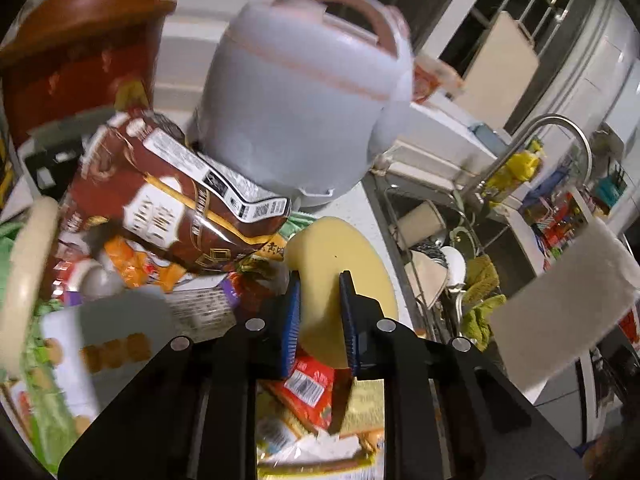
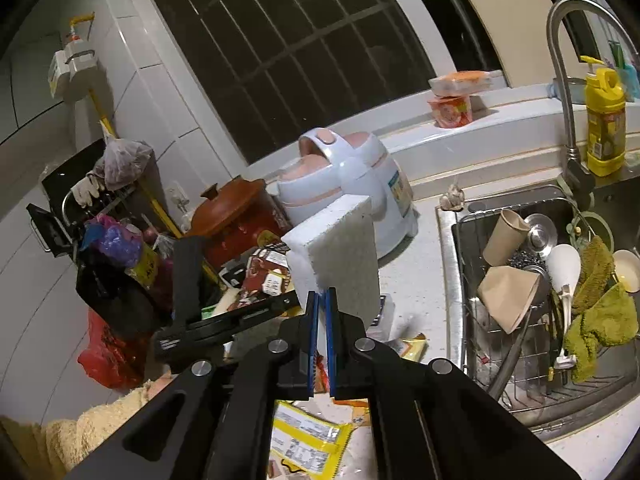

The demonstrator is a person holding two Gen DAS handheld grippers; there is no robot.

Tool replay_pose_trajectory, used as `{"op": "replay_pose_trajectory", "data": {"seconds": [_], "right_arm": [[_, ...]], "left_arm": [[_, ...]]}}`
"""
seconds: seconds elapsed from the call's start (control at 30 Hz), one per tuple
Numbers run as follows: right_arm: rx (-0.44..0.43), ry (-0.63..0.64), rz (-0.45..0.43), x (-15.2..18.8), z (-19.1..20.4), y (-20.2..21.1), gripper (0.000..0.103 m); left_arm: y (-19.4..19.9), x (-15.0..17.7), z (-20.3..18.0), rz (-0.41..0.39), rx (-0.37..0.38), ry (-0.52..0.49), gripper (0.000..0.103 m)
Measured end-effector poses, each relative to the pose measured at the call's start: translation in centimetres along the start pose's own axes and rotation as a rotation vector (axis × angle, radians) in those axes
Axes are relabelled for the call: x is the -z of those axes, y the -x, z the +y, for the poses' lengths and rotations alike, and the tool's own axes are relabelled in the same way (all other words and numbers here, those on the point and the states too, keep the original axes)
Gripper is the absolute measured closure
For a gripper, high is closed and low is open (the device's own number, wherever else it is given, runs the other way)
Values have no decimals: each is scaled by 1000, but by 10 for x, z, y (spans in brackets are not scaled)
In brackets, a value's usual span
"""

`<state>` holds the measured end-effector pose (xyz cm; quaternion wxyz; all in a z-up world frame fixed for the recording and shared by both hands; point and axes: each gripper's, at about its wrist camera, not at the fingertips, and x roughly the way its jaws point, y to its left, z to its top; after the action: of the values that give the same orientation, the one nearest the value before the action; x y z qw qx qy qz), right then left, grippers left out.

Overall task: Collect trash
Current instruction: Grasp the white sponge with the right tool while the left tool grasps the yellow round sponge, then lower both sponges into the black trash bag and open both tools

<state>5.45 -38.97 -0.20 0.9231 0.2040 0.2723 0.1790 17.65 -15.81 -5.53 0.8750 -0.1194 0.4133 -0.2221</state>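
Left gripper [image 1: 320,300] narrow, pinching yellow plate [image 1: 344,256] rim lower centre; right gripper [image 2: 322,312] clamps white sponge [image 2: 336,248]; lift plate level, clear of wrappers [image 1: 168,204].

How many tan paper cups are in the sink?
2. One tan cup leans at the back left of the sink basket; the second cup lies on its side just in front of it. Others may be hidden under the dishes.

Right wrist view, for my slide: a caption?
Right hand-held gripper shut on white sponge above wrapper-strewn counter.
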Motion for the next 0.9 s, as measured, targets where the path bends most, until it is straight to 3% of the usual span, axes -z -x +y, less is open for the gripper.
{"op": "replay_pose_trajectory", "data": {"seconds": [0.13, 0.27, 0.37, 0.5, 0.67, 0.8, 0.9], "right_arm": [[-44, 23, 6, 4, 17, 11, 99], [-136, 95, 59, 21, 49, 29, 99], [-208, 159, 148, 45, 75, 37, 99], [-307, 223, 354, 100, 108, 28, 99], [-347, 196, 637, 197, 114, -19, 99], [-296, 187, 784, 271, 94, -61, 99], [-204, 215, 877, 334, 70, -95, 99]], "left_arm": [[49, 8, 2, -65, 49, -41, 85], [120, 48, 8, -82, 69, -155, 85], [172, 108, 27, -3, 44, -198, 85], [205, 185, 53, 136, -4, -173, 85], [180, 270, 84, 326, -45, -91, 85], [111, 343, 127, 464, -101, -26, 85], [61, 386, 161, 541, -141, 32, 83]]}}
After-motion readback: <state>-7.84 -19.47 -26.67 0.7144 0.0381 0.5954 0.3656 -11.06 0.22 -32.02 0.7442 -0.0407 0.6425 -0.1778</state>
